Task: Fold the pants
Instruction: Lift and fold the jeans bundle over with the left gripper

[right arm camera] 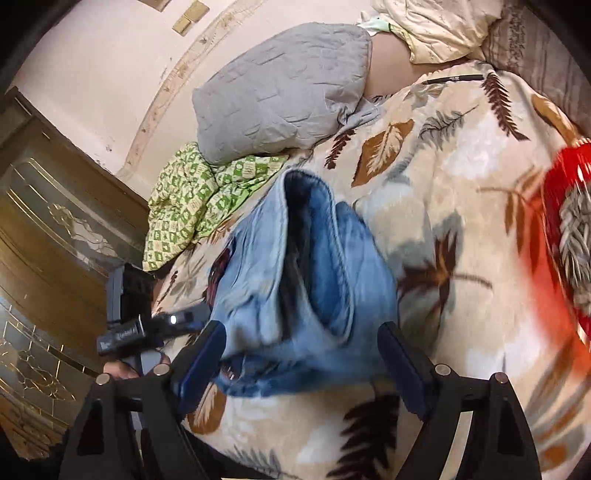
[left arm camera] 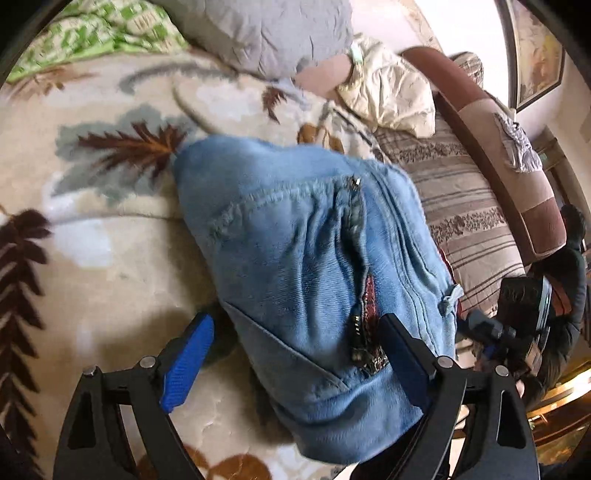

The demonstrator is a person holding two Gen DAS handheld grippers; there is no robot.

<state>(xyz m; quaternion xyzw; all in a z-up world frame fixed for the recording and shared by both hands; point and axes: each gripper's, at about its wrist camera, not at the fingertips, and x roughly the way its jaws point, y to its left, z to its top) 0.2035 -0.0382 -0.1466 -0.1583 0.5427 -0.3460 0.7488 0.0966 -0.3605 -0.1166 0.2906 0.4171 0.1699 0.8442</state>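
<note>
L wrist: left gripper [left arm camera: 295, 354] jaws wide, nothing clamped. Jeans [left arm camera: 306, 258] bunched in a heap on the leaf-print blanket [left arm camera: 110, 240], fly zipper [left arm camera: 356, 258] facing up, denim lying between the pads. Grey pillow [left arm camera: 280, 33] behind.

R wrist: right gripper [right arm camera: 301, 363] also spread wide, no grip. Jeans [right arm camera: 314, 295] between fingers, near blanket [right arm camera: 461, 184] edge. Green cloth [right arm camera: 192, 199] and red item [right arm camera: 565, 236] off to sides.

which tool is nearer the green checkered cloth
Right. The right tool sits near the green checkered cloth, jeans between. The left tool is farther away.
</note>
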